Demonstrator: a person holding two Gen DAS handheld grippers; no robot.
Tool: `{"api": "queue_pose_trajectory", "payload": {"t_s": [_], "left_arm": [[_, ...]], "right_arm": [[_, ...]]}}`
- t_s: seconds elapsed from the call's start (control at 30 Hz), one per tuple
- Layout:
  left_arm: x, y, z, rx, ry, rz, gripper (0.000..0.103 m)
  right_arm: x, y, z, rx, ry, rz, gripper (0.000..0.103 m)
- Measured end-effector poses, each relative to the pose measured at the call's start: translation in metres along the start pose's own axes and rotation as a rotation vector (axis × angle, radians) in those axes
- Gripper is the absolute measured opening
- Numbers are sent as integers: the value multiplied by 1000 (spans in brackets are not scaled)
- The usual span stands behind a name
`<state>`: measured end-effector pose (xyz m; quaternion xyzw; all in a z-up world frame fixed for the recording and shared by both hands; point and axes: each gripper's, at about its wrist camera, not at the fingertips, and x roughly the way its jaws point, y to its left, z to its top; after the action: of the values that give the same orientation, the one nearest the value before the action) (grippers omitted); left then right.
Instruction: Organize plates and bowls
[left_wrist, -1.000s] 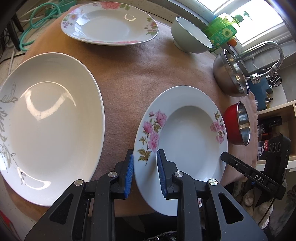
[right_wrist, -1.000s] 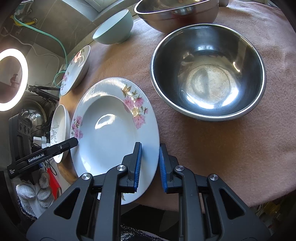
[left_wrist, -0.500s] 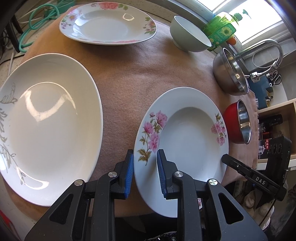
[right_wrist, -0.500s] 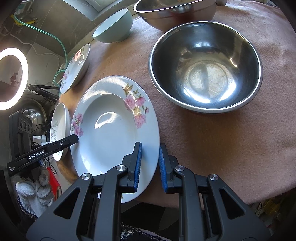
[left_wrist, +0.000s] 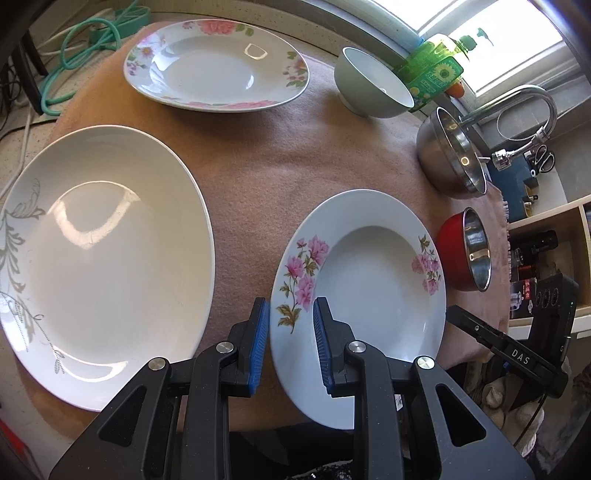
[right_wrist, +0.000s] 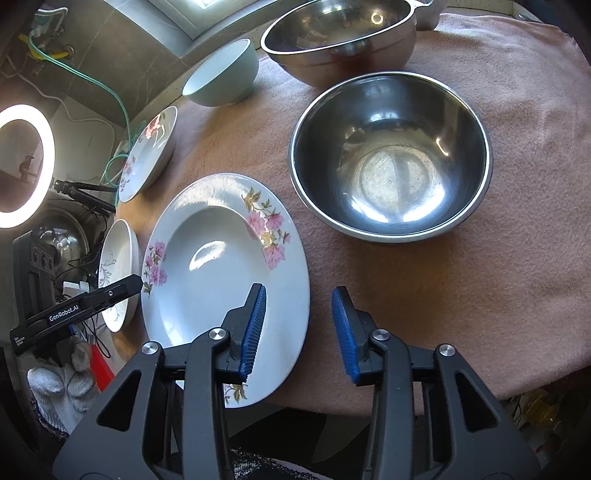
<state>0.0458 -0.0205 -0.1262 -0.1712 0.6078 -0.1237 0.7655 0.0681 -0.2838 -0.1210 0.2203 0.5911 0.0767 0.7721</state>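
Observation:
A pink-flowered deep plate lies on the cloth-covered table near its front edge; it also shows in the right wrist view. My left gripper is partly open, its jaws standing either side of this plate's left rim, not clamped. My right gripper is open wide, one jaw over the plate's right rim, the other over the cloth. A large white plate lies to the left. Another floral plate lies at the back.
A pale green bowl sits at the back. A large steel bowl sits right of the flowered plate, another steel bowl behind it. A small red bowl is by the table's right edge. A tap stands beyond.
My right gripper has opened wide from a narrow gap around the plate's rim. My left gripper's gap stays about the same. The plates have not moved.

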Motion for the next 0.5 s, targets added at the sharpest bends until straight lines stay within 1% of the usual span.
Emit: {"api": "queue_pose_trajectory", "payload": {"t_s": [0.23,0.27,0.3,0.33,0.5], "left_arm": [[-13,-2,7,17,-30,-22,23],[-15,-1,9,19,-34,-23,23],[-17,0,11,20,-39,-25,23],[-19,2,14,20,-44,-25,23],[-31,20,31,10,-74,-21,23]], "right_arm": [[-11,21,5,-33,-45,7,39],[-10,26,7,-37,-52,7,42],[-10,29,9,-37,-59,8,45],[-10,31,12,-35,-66,10,46],[-7,52,28,-39,-92,29,46]]}}
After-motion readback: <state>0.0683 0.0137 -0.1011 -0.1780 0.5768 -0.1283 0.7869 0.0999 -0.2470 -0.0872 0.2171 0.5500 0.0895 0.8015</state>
